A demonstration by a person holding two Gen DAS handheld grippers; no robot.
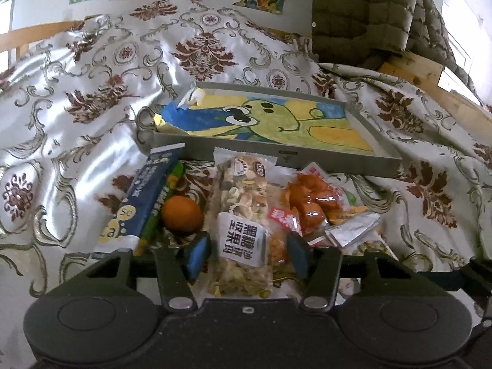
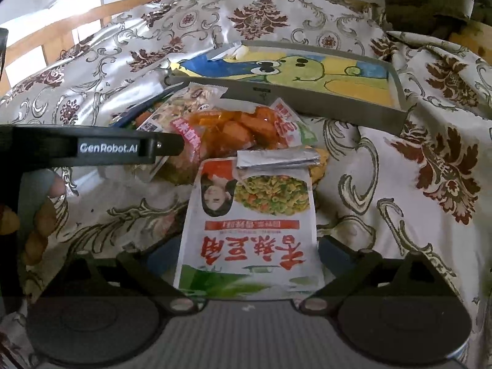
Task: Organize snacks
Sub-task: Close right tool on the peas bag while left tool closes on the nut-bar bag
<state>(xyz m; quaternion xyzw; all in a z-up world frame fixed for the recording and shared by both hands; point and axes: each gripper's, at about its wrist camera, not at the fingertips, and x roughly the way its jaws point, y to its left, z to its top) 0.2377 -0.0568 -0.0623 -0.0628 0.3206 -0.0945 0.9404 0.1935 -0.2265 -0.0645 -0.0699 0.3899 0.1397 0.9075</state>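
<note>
- The left gripper (image 1: 247, 253) sits at the lower centre of the left wrist view; its jaws stand wide, the blue pads (image 1: 196, 256) flanking the near end of a clear nut-bar packet (image 1: 241, 215) with a white label, apart from it on both sides.
- Left of that packet lie an orange (image 1: 182, 215) and a dark blue box (image 1: 144, 203), the box angled toward the upper right; a green wrapper (image 1: 160, 215) shows between box and orange.
- Right of the nut-bar packet, a clear pouch of orange-red pieces (image 1: 313, 203) lies partly on other wrappers; a folded silver foil sachet (image 1: 350, 230) rests just beside it at the right.
- Behind the snacks, in mid-frame, a shallow grey tray (image 1: 276, 158) holds a green cartoon drawing; all rest on a floral satin cloth (image 1: 77, 117).
- In the right wrist view the right gripper (image 2: 249, 264) is at the bottom centre; a white bean-snack bag (image 2: 249, 224) with red characters lies between its fingers, but the pads are hidden behind the bag, so whether the jaws grip it cannot be told.
- The foil sachet (image 2: 276, 158) lies across the bag's far end; the orange-red pouch (image 2: 240, 129) is beyond it, and the tray (image 2: 307, 100) lies in the upper half.
- The left gripper's black body (image 2: 92, 149) enters from the left edge.
</note>
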